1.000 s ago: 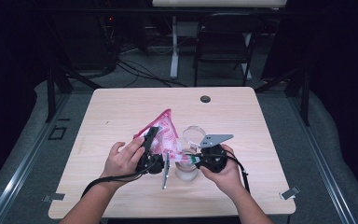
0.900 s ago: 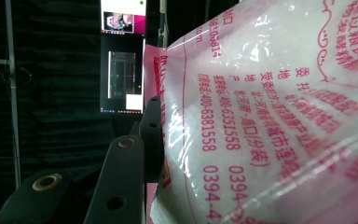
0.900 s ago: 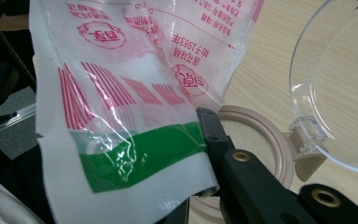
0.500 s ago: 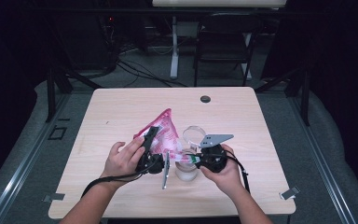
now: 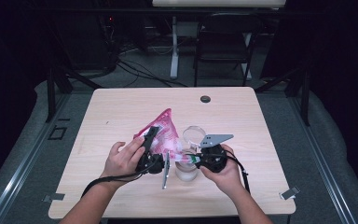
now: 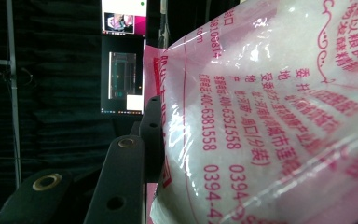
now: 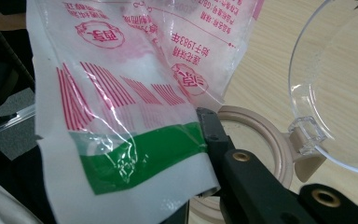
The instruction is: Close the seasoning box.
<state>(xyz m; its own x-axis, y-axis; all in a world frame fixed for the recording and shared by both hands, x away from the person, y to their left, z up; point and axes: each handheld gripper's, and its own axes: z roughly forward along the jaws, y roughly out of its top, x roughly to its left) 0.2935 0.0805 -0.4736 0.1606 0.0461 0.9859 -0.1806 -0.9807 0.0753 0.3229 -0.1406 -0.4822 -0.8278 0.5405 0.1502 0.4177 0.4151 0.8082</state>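
We see the pink bag [image 5: 164,133] held up over the near middle of the worktop [image 5: 121,107], between our two hands, with its far corner pointing toward the far edge. Our left tool [image 5: 150,140] is pinching the bag's left side: in the left gripper view one black jaw lies flat against the printed plastic [image 6: 270,116], which bulges with white grains. Our right tool [image 5: 191,159] is pressed together on the bag's lower corner; in the right gripper view its jaw clamps the white and green edge of the bag [image 7: 135,154].

Just below that clamped corner stands the clear jar [image 5: 186,170], near the worktop's near edge and just beside the right tool. Its beige rim [image 7: 270,140] shows directly behind the jaw, and its clear hinged lid [image 7: 335,93] stands flipped open toward the far side. A small dark round cap [image 5: 205,99] sits near the far edge, well apart from the bag.
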